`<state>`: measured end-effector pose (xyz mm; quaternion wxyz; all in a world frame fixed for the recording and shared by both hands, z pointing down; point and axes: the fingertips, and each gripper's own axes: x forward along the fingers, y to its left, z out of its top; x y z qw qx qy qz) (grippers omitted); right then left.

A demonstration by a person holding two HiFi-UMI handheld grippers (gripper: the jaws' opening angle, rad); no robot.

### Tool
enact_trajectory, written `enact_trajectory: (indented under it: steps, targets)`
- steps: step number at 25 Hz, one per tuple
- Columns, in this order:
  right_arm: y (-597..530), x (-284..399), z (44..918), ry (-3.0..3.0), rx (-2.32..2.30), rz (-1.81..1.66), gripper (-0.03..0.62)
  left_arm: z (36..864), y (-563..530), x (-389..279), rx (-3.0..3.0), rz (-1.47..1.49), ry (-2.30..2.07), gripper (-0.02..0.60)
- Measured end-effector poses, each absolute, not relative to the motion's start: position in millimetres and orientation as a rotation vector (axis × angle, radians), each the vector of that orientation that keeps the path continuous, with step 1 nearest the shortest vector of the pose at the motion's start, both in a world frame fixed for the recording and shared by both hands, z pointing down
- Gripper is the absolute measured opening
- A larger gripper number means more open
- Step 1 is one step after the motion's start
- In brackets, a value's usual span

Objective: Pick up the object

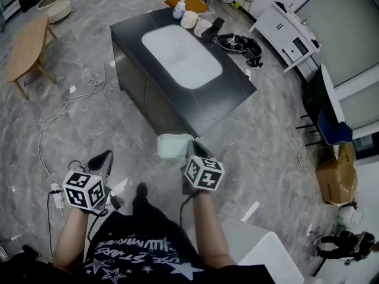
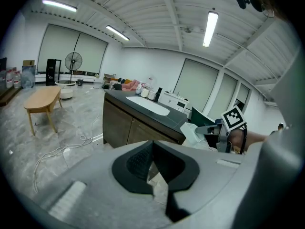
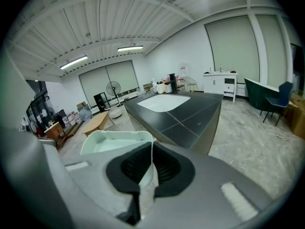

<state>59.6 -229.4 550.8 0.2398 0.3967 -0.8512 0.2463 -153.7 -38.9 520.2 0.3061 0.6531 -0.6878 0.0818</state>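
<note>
The object is a pale green, shallow plastic box (image 1: 173, 145). It hangs in the air in front of the dark counter's near corner, with my right gripper (image 1: 190, 151) shut on its thin wall. In the right gripper view the box (image 3: 112, 142) spreads out to the left of the jaws, and its rim is pinched between the black pads (image 3: 164, 162). My left gripper (image 1: 102, 161) hangs low on the left above the floor, shut with nothing in it. The left gripper view shows its tips (image 2: 152, 143) touching, with the box (image 2: 192, 132) off to the right.
A dark counter island (image 1: 231, 90) with a white basin (image 1: 180, 58) stands ahead. Bottles, cups and black items crowd its far end. A wooden table (image 1: 25, 47) is at the left and cables (image 1: 62, 108) run across the marble floor. A cardboard box (image 1: 336, 176) and a dark chair (image 1: 323, 108) are at the right.
</note>
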Motion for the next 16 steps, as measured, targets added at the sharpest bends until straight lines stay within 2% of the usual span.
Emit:
enact_trajectory:
  steps: [16]
  targets:
    - [-63,118,538,-2.352,1.039,0.656,0.011,519,137,-85,1.690,0.192,-1.840,0.008]
